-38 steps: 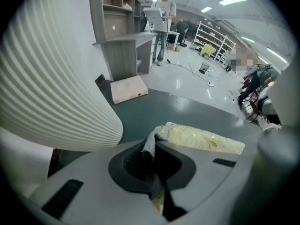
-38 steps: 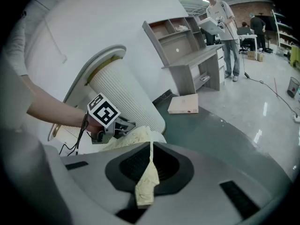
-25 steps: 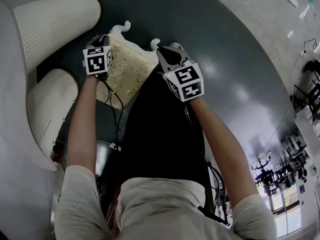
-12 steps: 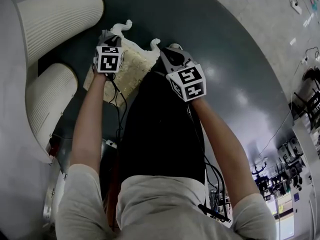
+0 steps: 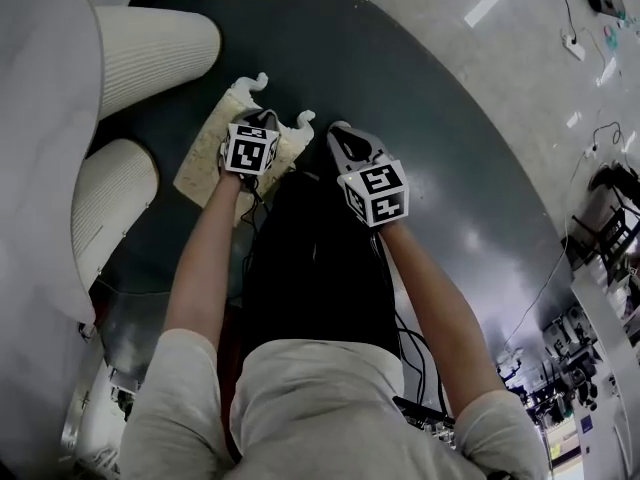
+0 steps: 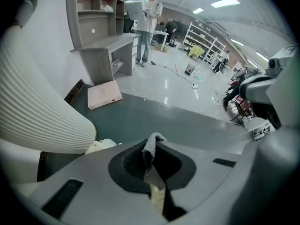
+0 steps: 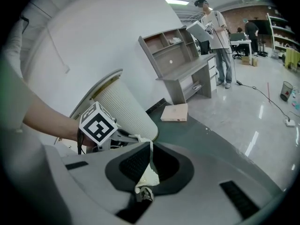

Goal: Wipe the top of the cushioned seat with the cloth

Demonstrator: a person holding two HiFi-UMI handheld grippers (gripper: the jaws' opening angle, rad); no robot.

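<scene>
The cloth (image 5: pixel 205 153) lay flat on the dark seat top (image 5: pixel 420 138), spreading out to the left of the left gripper (image 5: pixel 264 120). That gripper's jaws were clamped on a bunched corner. Just beside it, the right gripper (image 5: pixel 338 134) pinched another corner, likely so the two could drag the cloth taut. Its near edge was hidden under the marker cubes and the person's forearms.

The cream towelling cloth (image 5: pixel 213 146) looked soft and nubbly, with a coarse looped pile. The dark green round cushioned seat (image 5: pixel 430 118) under it was smooth and leather-like, with a dull sheen that caught the ceiling lights. At the left, the white ribbed bolsters (image 5: pixel 150 43) looked finely corrugated and matt. The left gripper (image 6: pixel 151 153) and right gripper (image 7: pixel 149 156) had matt grey plastic shells. The pale floor (image 5: pixel 520 28) at the far right shone glossy.
</scene>
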